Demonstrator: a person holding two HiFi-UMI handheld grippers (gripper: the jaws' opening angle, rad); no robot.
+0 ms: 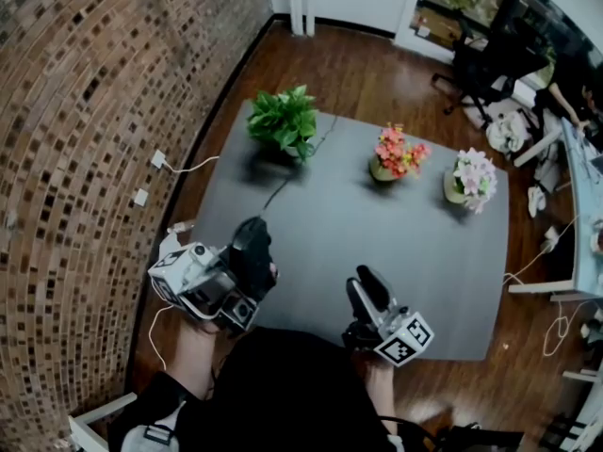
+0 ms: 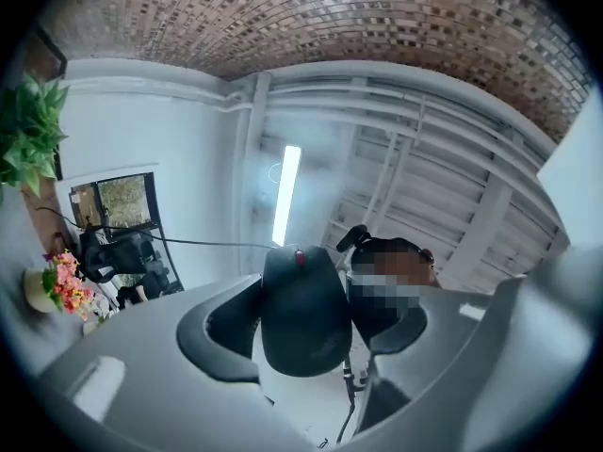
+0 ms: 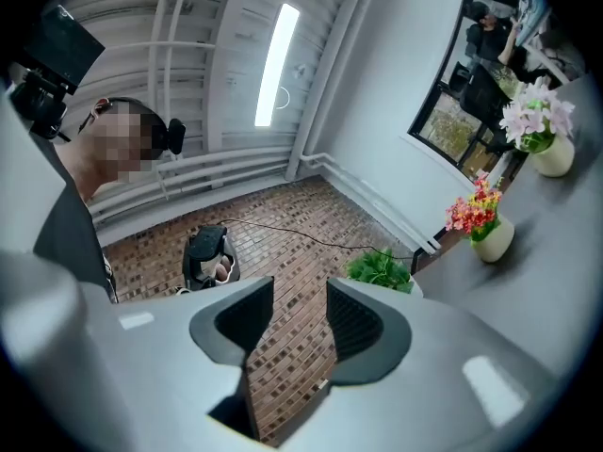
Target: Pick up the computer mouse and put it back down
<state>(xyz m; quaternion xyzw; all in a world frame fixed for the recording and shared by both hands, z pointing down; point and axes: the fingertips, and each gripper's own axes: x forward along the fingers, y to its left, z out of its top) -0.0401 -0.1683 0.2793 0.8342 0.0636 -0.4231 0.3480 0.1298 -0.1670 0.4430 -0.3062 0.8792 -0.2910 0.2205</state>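
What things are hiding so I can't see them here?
Left gripper view: the black computer mouse in the left gripper shows only its top; its underside faces away.
Head view: the green leafy plant covers its own pot.
Head view: the person's dark clothes hide the grey table's near edge.

black mouse, grey table, brown brick wall
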